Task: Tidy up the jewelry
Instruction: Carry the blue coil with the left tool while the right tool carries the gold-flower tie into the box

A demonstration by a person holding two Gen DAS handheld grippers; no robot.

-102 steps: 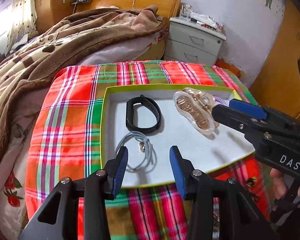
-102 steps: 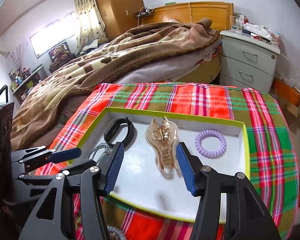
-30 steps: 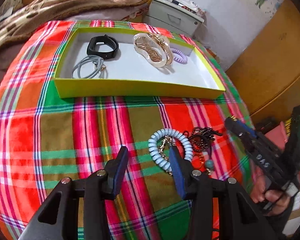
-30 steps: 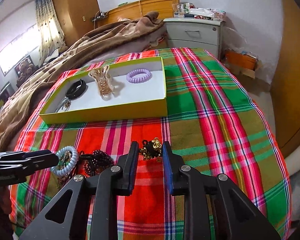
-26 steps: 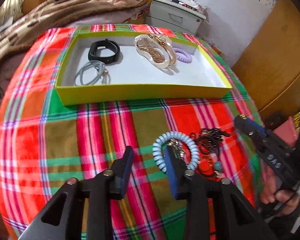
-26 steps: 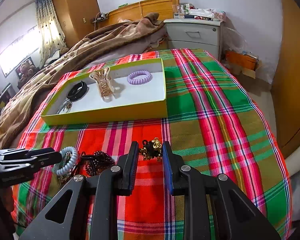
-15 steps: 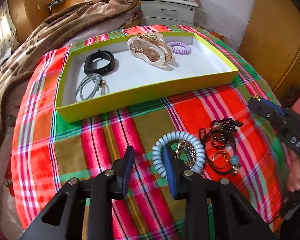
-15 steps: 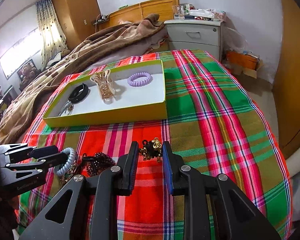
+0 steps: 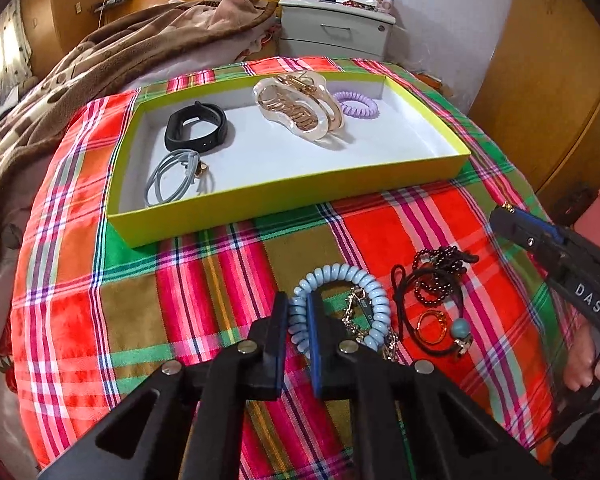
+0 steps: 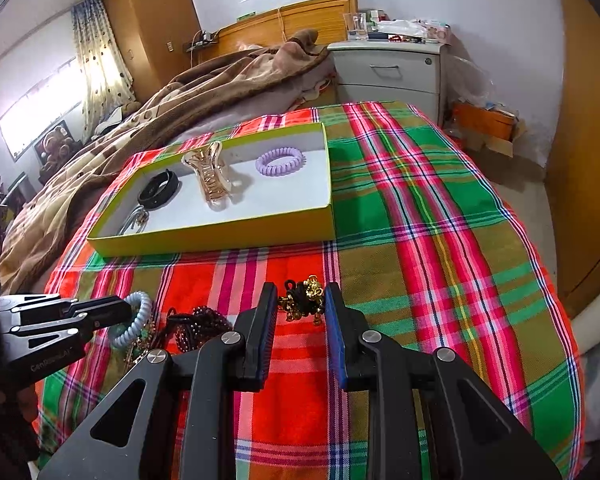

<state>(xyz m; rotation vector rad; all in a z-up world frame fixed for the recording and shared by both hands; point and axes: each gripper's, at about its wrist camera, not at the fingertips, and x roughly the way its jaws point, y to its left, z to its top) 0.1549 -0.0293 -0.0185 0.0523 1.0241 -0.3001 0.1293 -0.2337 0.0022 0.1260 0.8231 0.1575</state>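
Blue coil hair tie [image 9: 374, 300] lies on the plaid bed near its front edge, short of the yellow box [image 9: 284, 196]. Left wrist view: left gripper [image 9: 298, 316] jaws have just been closing and now pinch the coil's left side. Lift straight up, slow, so the gold chain [image 9: 354, 312] tangled inside the loop drops free; unclear whether it's hooked on.

Right wrist view: right gripper [image 10: 300, 308] jaws part-open, flanking a black-gold piece [image 10: 304, 298] w/o clear contact. Beads [image 10: 204, 320] partly hidden behind its finger.
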